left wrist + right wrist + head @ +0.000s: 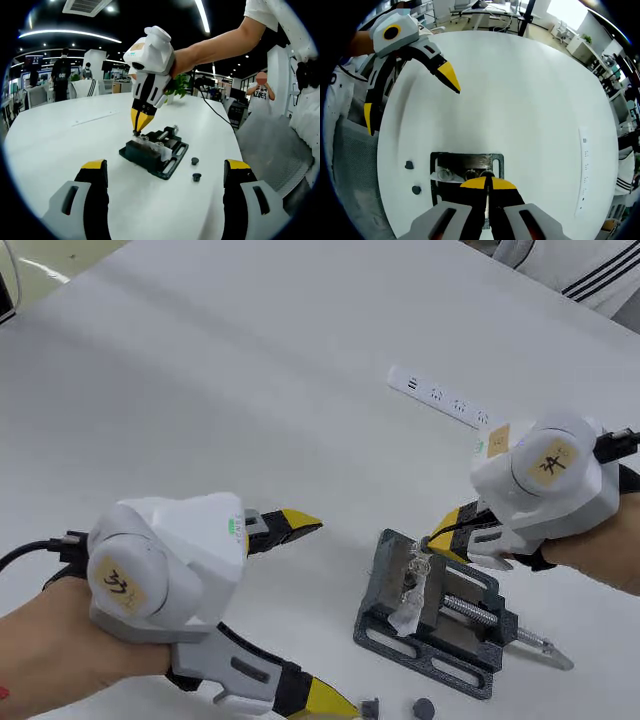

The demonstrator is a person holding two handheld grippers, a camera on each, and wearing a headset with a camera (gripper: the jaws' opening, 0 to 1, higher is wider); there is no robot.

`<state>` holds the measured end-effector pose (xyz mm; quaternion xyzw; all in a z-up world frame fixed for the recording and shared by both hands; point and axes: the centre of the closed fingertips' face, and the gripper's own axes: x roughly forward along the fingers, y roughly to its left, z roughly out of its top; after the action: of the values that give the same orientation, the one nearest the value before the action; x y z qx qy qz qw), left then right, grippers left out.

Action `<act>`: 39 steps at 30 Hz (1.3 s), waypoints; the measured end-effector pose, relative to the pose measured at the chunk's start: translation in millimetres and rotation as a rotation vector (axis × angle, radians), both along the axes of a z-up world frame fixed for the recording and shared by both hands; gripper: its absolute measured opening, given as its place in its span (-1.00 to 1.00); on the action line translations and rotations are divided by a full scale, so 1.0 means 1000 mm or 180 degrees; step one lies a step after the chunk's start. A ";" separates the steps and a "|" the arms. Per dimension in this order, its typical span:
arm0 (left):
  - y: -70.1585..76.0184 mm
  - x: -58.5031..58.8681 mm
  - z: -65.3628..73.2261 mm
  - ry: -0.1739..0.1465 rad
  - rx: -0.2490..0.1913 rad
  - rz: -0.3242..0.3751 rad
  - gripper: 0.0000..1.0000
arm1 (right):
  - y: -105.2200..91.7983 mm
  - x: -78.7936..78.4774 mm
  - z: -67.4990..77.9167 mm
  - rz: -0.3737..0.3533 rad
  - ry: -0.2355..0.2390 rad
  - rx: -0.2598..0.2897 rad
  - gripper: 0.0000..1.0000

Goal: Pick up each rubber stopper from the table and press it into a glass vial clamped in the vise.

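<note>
Work surface: white table, with a white power strip lying toward its far edge.
Vise: dark metal vise flat on the table, well in from the edges, its screw handle pointing away from the left gripper.
Vials: clear glass vials stand upright in a row, clamped between the vise's two blocks. Seen in the left gripper view as small clear shapes on top of the vise.
Loose stoppers: two dark rubber stoppers lie on the table just beside the vise, between it and the edge on the person's side. They are apart from each other and touch nothing else.
Left gripper: the left gripper is held level above the table beside the vise, its jaws spread wide and nothing in them.
Stoppers relative to left jaws: in the left gripper view the two stoppers sit ahead of the yellow tips, inside the open span and nearer the right-hand jaw. Neither jaw touches them.
Right gripper: the right gripper points down onto the vise, jaws pressed together tip to tip, directly over the row of vials.
Right jaw contents: whether a stopper is pinched between the tips cannot be told.
Contact with vial: the tips are at a vial mouth; actual contact cannot be confirmed.
</note>
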<state>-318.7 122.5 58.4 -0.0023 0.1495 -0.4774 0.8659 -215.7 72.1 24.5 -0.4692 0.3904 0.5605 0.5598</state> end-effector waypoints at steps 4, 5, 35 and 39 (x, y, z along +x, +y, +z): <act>0.000 0.000 0.000 -0.0004 -0.0002 0.0002 0.92 | 0.000 0.001 0.000 -0.0014 0.0012 0.0000 -1.00; 0.000 0.000 0.000 -0.0005 -0.0001 0.0002 0.92 | 0.000 0.001 0.000 -0.0014 0.0012 -0.0002 -1.00; 0.002 0.000 0.002 -0.0012 -0.0022 0.0023 0.91 | 0.002 -0.001 -0.001 0.0129 -0.0064 -0.0089 -1.00; 0.002 0.001 0.001 -0.0014 -0.0025 0.0030 0.91 | 0.003 -0.001 -0.001 0.0123 -0.0059 -0.0081 -1.00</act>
<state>-317.9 125.0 59.6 -0.0054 0.1457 -0.4740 0.8684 -216.8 75.0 23.6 -0.4889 0.3831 0.5617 0.5464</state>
